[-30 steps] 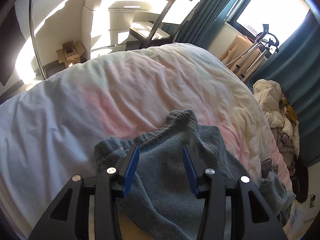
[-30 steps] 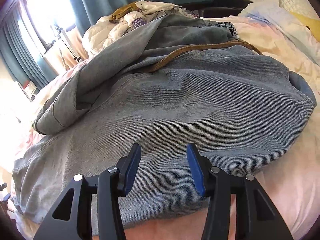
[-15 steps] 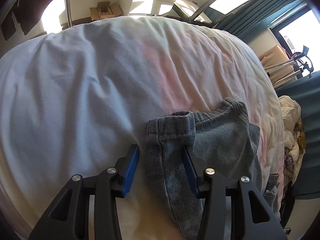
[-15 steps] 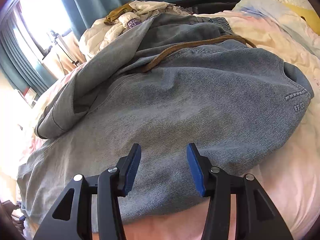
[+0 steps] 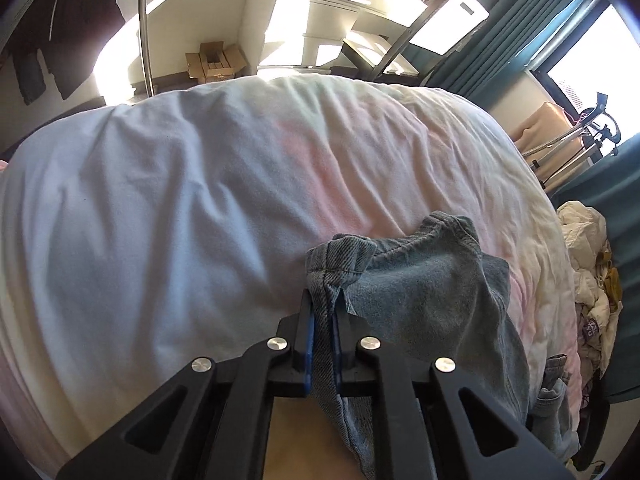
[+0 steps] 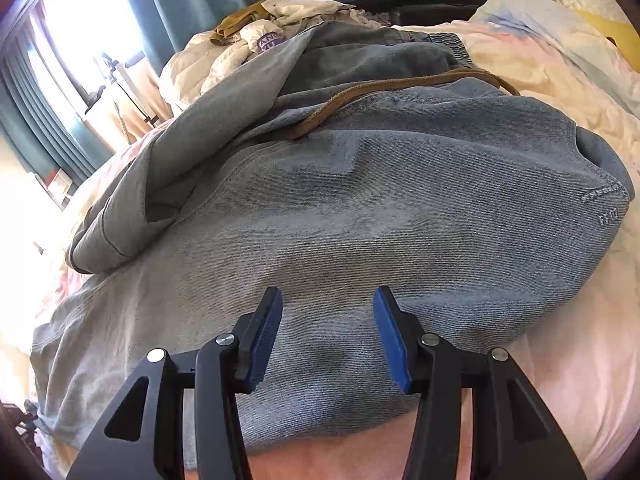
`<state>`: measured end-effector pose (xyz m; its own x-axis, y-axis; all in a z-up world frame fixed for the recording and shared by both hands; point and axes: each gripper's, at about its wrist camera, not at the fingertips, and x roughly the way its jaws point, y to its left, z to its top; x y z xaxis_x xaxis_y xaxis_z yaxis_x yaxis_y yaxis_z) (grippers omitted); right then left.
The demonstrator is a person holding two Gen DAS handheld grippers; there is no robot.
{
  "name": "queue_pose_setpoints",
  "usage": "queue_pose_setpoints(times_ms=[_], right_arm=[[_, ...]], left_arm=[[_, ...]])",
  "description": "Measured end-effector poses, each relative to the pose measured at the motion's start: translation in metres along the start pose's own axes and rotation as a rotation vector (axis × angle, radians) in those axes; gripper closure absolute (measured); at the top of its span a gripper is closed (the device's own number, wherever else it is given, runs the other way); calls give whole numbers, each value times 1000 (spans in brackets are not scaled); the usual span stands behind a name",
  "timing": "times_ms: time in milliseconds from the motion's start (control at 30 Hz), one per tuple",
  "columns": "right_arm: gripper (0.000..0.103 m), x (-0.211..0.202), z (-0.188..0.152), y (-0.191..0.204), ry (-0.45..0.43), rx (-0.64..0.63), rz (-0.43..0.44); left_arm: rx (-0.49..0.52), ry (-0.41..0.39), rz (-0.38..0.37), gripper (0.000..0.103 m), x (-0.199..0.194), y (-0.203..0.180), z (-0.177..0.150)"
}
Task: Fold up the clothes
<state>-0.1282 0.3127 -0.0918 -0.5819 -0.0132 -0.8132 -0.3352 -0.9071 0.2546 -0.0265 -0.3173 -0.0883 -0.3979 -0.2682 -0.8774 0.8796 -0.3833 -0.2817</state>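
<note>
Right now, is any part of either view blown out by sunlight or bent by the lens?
Left wrist view: sunlight burns out the far wall and window; the bed's edge bows from fisheye distortion. Right wrist view: the window at upper left is overexposed, but the denim garment stays evenly lit and sharp.

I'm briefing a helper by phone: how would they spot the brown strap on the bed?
Start at the bed's pale pink and cream duvet, where the spread-out blue denim garment covers the middle. Across its far part, a thin brown strap curves from near the centre toward the right edge. It is the only brown, cord-like thing on the denim.
</note>
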Motion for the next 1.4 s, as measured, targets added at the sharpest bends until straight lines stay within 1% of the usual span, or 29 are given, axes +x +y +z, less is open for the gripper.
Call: queue_pose_setpoints(times_ms=[67, 100, 133, 200, 267, 333, 367, 400, 433, 500, 600, 633, 667, 700, 767, 833, 967, 1133, 1233, 1333, 1400], right_arm=[[55, 0, 0, -1, 3, 6, 7], [55, 0, 0, -2, 4, 9, 10], [55, -1, 0, -2, 5, 13, 13], [55, -1, 1, -4, 8, 19, 20], [55, -1, 1, -5, 11, 25, 26], [55, -2, 1, -6, 13, 31, 33], [55, -2, 1, -6, 14, 33, 36], [55, -3, 1, -6, 10, 29, 37], [55, -5, 2, -4, 5, 23, 37], [55, -8, 3, -2, -7, 10, 37], [55, -14, 3, 3, -22, -4, 51], [55, -16, 3, 4, -27, -8, 58], [55, -18, 3, 6, -31, -13, 64], [55, -19, 3, 8, -34, -20, 69], [55, -20, 3, 13, -38, -34, 77], [55, -19, 3, 18, -40, -46, 87], [55, -12, 6, 19, -21, -27, 124], [55, -5, 15, 14, -2, 44, 191], [55, -3, 20, 8, -18, 66, 198], [55, 7, 23, 2, -1, 104, 207], [55, 15, 24, 0, 14, 119, 214]], left_arm=[[10, 16, 60, 96, 6, 0, -4], [15, 29, 73, 96, 9, 0, -5], [17, 37, 78, 96, 10, 1, -5], [22, 33, 63, 96, 5, 1, -2], [34, 26, 47, 92, -1, -1, 0], [51, 4, 42, 81, -11, -5, -2], [62, -18, 42, 79, -17, -8, -3], [78, -56, 43, 74, -25, -12, -4], [94, -94, 43, 67, -33, -15, -5], [129, -171, 38, 57, -50, -23, -9], [202, -294, -6, 56, -76, -43, -20], [231, -325, -27, 55, -83, -50, -23], [272, -331, -65, 55, -87, -59, -27], [313, -324, -109, 54, -88, -70, -31], [400, -281, -190, 54, -84, -96, -39], [505, -234, -221, 54, -76, -125, -54], [676, -157, -320, 54, -66, -184, -97], [803, -66, -427, 54, -57, -264, -152], [903, -52, -459, 54, -57, -322, -187], [1012, -71, -418, 54, -56, -382, -222], [1039, -46, -411, 54, -48, -417, -240]])
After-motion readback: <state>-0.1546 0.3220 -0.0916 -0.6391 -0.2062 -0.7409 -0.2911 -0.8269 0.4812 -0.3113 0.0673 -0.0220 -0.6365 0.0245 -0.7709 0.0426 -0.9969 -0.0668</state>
